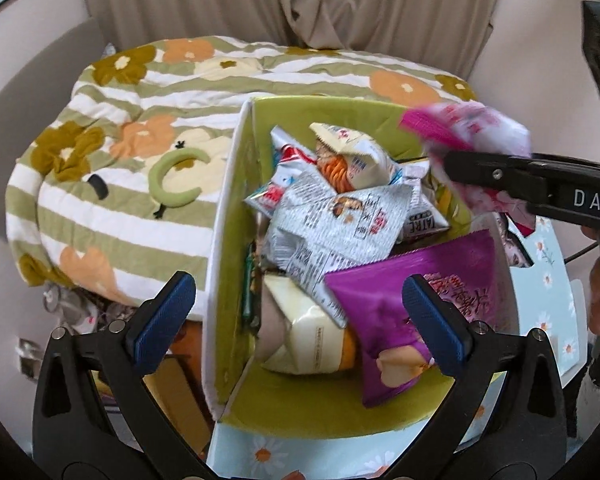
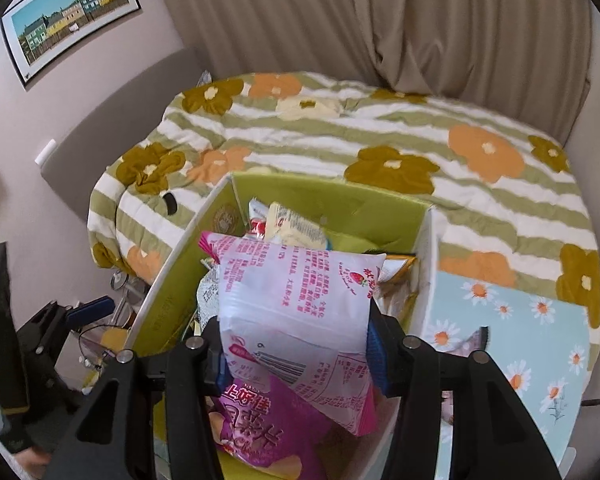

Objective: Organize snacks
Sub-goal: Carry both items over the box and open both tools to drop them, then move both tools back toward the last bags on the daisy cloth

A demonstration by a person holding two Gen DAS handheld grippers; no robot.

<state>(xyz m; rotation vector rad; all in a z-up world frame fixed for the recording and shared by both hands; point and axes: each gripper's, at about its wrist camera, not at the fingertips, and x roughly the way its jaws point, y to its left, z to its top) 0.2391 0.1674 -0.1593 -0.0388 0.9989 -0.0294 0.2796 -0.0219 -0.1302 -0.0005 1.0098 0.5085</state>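
A green-lined storage box (image 1: 236,240) (image 2: 168,280) with a daisy-print outside holds several snack packets: white and silver ones (image 1: 340,216), a cream pack (image 1: 308,340) and a purple chip bag (image 1: 404,312) (image 2: 260,432). My right gripper (image 2: 296,344) (image 1: 476,172) is shut on a white and pink strawberry snack packet (image 2: 296,304) (image 1: 472,128), held above the box's right side. My left gripper (image 1: 300,320) is open and empty, hovering over the box's near left corner. It also shows at the left in the right wrist view (image 2: 88,308).
The box sits against a bed with a green-striped flower quilt (image 1: 140,128) (image 2: 420,140). Beige curtains (image 2: 380,20) hang behind. A framed picture (image 2: 68,12) is on the left wall. Cluttered items lie left of the box (image 1: 80,312).
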